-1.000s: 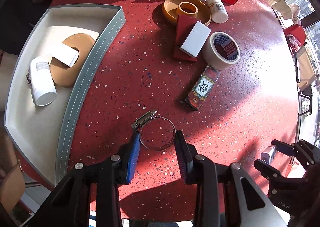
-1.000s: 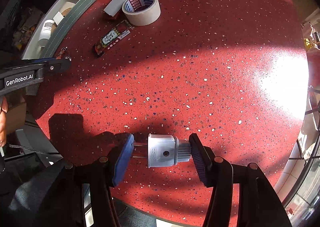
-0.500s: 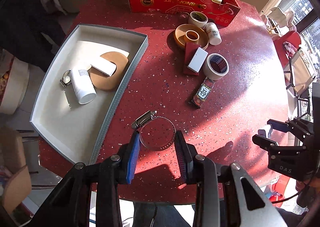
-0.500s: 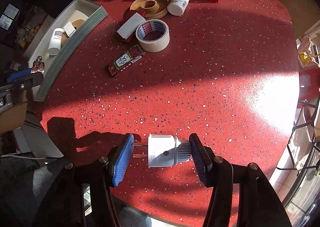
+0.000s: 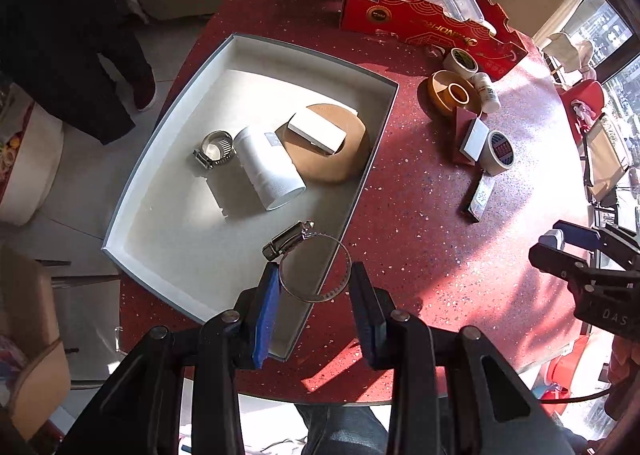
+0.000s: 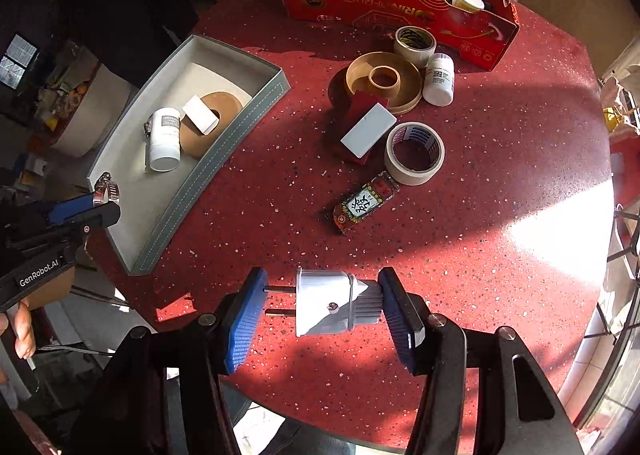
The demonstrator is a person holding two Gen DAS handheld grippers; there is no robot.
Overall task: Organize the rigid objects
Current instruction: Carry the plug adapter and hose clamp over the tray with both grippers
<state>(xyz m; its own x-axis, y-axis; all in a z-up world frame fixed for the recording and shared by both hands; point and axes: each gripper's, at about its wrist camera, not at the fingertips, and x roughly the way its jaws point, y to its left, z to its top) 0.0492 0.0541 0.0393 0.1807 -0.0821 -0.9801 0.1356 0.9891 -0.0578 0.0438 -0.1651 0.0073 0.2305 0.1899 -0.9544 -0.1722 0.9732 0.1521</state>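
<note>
My left gripper pinches a metal hose clamp ring above the grey tray's near wall. My right gripper clamps a white 2-pin plug over the red speckled surface.

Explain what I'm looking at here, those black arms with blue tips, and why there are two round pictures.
Nobody's robot: a person holds two hand-held grasping tools, each carrying a fisheye camera looking along its fingers. The left tool grips a thin metal hose clamp ring above the grey tray with white lining, which holds a white bottle and a brown tape roll. The right tool clamps a white electrical plug over the red speckled round table, where tape rolls and a red cardboard box lie.
</note>
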